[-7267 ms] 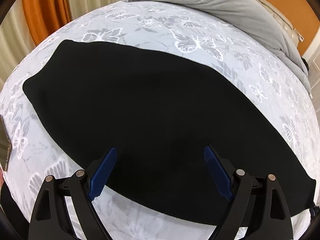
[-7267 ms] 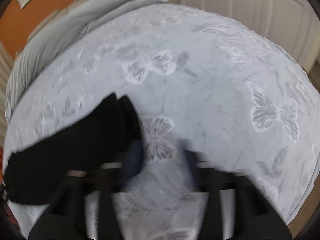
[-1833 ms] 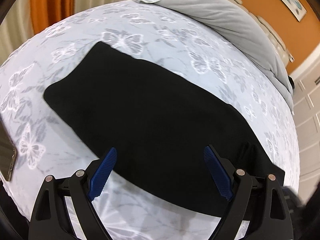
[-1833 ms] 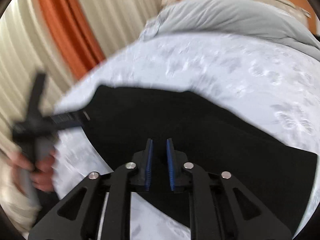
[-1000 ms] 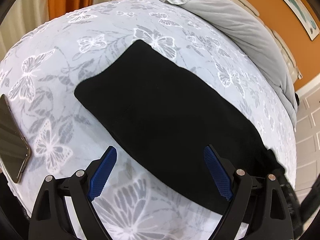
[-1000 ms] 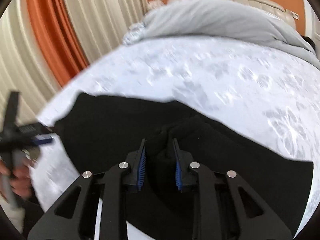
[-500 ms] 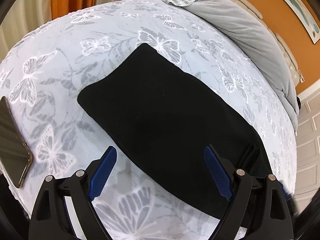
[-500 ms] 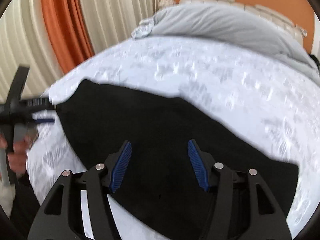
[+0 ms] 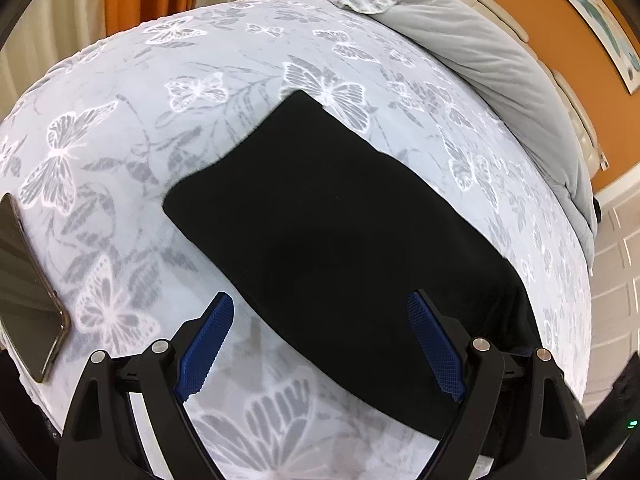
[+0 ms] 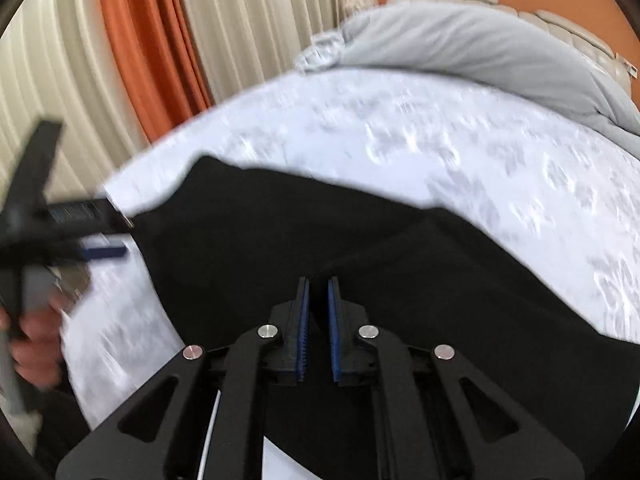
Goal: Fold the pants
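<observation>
Since half a second ago: right gripper (image 10: 318,300) jaws have gone from wide apart to pinched on black pants (image 9: 340,248) | pants: long strip on butterfly bedspread (image 9: 192,80) | left gripper (image 9: 320,340) jaws apart, empty | step: fold-over grasp | next: carry pinched end across to far end.

Butterfly-print bedspread (image 9: 192,92) spread ahead of and under the gripper. Grey duvet (image 9: 492,52) bunched far ahead to the right; phone (image 9: 24,288) lying flat on the left. Orange curtain (image 10: 148,48) beyond, upper left.
</observation>
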Tool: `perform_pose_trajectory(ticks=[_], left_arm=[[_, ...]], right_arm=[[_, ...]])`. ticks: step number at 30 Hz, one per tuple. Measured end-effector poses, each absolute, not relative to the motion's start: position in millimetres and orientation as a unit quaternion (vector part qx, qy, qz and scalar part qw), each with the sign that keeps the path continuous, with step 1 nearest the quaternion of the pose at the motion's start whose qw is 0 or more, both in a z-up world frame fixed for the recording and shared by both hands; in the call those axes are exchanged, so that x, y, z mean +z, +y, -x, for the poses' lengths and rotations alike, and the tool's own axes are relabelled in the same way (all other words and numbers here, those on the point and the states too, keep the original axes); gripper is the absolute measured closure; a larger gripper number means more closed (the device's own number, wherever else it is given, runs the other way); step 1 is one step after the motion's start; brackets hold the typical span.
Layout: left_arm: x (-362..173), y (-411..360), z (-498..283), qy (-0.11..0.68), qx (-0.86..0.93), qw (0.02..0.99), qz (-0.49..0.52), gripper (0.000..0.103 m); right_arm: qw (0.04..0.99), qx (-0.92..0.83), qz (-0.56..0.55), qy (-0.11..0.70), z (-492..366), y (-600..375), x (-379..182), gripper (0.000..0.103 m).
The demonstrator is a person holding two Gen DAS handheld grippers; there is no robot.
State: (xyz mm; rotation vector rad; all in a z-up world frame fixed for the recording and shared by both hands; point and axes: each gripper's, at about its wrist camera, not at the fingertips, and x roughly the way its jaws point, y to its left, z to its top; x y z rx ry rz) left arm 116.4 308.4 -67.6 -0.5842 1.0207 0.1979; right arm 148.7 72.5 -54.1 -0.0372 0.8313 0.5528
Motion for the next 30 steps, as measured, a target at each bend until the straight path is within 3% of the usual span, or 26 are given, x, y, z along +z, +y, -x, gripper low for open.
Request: perform_pose_trajectory(ticks=[3,6,7,9,10,14,19,21,23,24,30], left_arm=[[-73,324,-119,0.480,0.099,0.816,0.306,0.017],[-82,351,-119,0.469,0.106,0.794,0.372,0.017],[-84,361,-120,0.463,0.112,0.789,0.388,0.017],[-88,378,-121,0.452,0.125,0.783,0.408,0.017],[-91,385,-123,0.451,0.126,0.779,0.417,0.017],[-122,398,-124,0.451,0.133,0.735,0.488,0.016],[-116,384,-135,0.426,0.141,0.756,0.476,0.013],[-114,374,-141,0.423,0.148,0.767,0.459,0.026],[-109,361,-146,0.431,0.149,0.774,0.439,0.068],[-107,354,-148,0.433,0.145,0.778,0.431,0.082],[-51,298,-143,0.378,0.089,0.834,0.391,0.088]], right_arm=[[0.843,0.258,0.062,0.468,-163,92,-94,0.085],[0.857,0.265,0.029,0.440,-148,66,-66,0.085],[0.863,0.263,0.010,0.432,-143,51,-54,0.078],[0.887,0.226,-0.025,0.402,-126,2,-25,0.010],[0.901,0.199,-0.034,0.384,-118,-18,-16,0.005],[0.925,0.118,-0.057,0.357,-90,-94,-5,0.006],[0.921,0.022,-0.107,0.374,-88,-154,-5,0.006],[0.919,0.005,-0.127,0.374,-88,-169,-3,0.006],[0.919,-0.006,-0.137,0.370,-83,-180,-1,0.006],[0.919,-0.008,-0.137,0.370,-82,-184,-1,0.006],[0.923,-0.032,-0.121,0.364,-66,-211,4,0.006]])
